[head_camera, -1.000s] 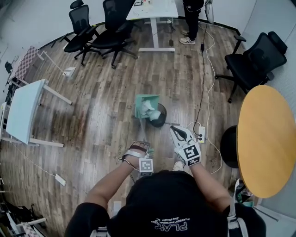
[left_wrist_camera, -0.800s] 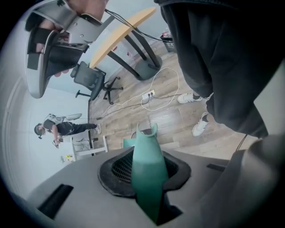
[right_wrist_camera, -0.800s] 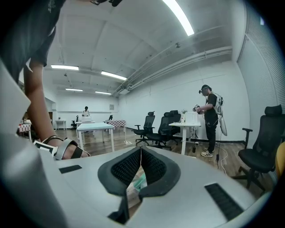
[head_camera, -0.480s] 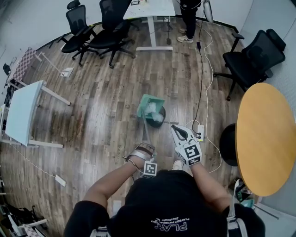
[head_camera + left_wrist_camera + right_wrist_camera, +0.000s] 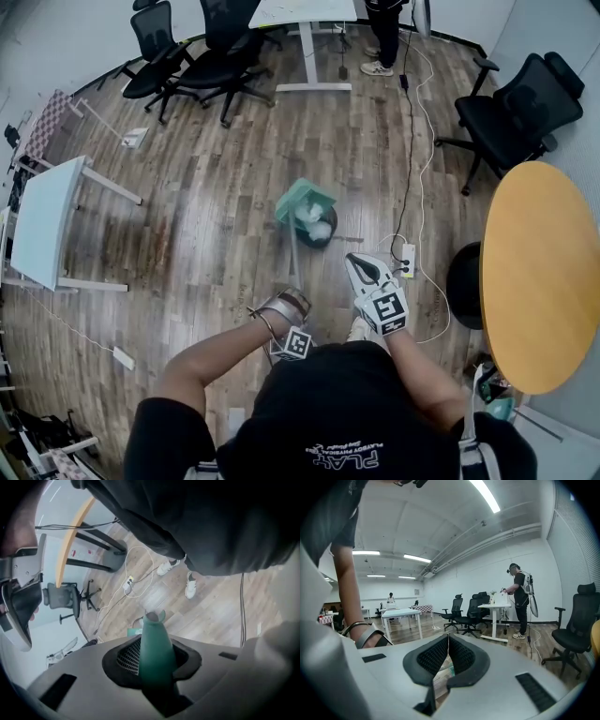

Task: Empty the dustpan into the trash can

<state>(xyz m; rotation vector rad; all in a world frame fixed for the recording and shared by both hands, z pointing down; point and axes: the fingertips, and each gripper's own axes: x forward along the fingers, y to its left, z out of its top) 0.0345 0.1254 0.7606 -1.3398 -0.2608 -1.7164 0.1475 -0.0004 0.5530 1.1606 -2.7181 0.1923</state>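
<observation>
Left gripper (image 5: 154, 654): clamped on the dustpan's (image 5: 304, 201) handle, pads pressing either side. The jaws have just eased a little wider, with the handle between them.
Right gripper (image 5: 448, 637): jaws closed tip to tip with nothing between them. It is held level beside the left one, apart from the dustpan.
Dustpan: teal-green plastic with a long, slim handle that flares toward the grip. The pan end is held out in front of the person, tilted over the trash can (image 5: 325, 238).
Trash can: small, round and black. It stands on the wood floor (image 5: 206, 234) directly under the pan's lip.
Contents: white crumpled paper (image 5: 315, 217) sits where the pan's mouth meets the can's opening – whether it lies in the pan or in the can cannot be told.
Around: a power strip (image 5: 409, 262) with a white cable lies just right of the can. A round yellow table (image 5: 539, 281) is farther right, a white table (image 5: 47, 225) stands well off to the left, and black office chairs (image 5: 516, 112) stand beyond.
</observation>
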